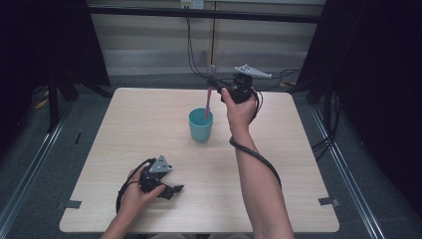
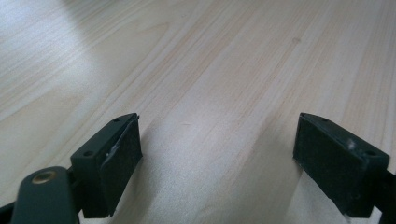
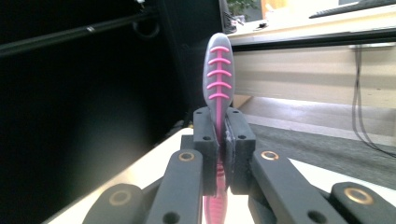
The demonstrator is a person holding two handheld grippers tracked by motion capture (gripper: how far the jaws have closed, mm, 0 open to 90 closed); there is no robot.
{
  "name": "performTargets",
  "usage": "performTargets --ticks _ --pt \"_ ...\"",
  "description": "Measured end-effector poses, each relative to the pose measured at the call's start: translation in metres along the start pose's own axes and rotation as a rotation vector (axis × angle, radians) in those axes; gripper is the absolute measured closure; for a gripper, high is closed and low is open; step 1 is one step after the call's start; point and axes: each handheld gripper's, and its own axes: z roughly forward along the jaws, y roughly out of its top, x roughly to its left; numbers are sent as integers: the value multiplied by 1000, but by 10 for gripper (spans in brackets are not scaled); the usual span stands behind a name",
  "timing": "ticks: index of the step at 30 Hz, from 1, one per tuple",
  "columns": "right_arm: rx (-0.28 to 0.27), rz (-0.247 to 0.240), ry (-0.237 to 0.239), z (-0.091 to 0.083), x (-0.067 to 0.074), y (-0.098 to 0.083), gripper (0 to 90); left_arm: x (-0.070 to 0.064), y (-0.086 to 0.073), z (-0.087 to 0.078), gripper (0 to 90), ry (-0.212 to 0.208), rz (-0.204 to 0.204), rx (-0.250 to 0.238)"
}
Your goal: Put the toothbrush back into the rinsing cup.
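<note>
A teal cup [image 1: 201,126] stands near the middle of the wooden table [image 1: 149,114]. My right gripper [image 1: 215,89] hangs above and just behind it, shut on a pink and grey toothbrush [image 1: 209,97]. The brush stands nearly upright, bristle head up, its lower end inside the cup. In the right gripper view the toothbrush head [image 3: 218,74] rises above my right gripper [image 3: 223,135], whose jaws pinch the handle. My left gripper [image 1: 175,189] rests low at the table's near left, open. In its own view my left gripper [image 2: 217,161] holds nothing, bare wood between the pads.
Black cables [image 1: 191,55] hang behind the table's far edge. Dark frame posts [image 1: 54,94] stand at the left and dark panels at the right. A metal rail [image 1: 30,164] runs along the floor on the left.
</note>
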Motion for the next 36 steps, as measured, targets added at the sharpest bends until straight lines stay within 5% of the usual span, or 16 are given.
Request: performTargets --ticks 9,23,28,36 --pt "36 33 -45 20 -12 -36 850 -1 -1 0 150 -1 1 -8" --pt "126 73 -91 18 -21 -85 823 -2 -3 -3 154 7 0 -8" --pt "136 94 -87 11 -24 -91 701 -3 -4 -3 154 8 -3 -9" --pt "156 46 -45 -14 -19 -90 402 -2 -3 -3 154 4 6 -1"
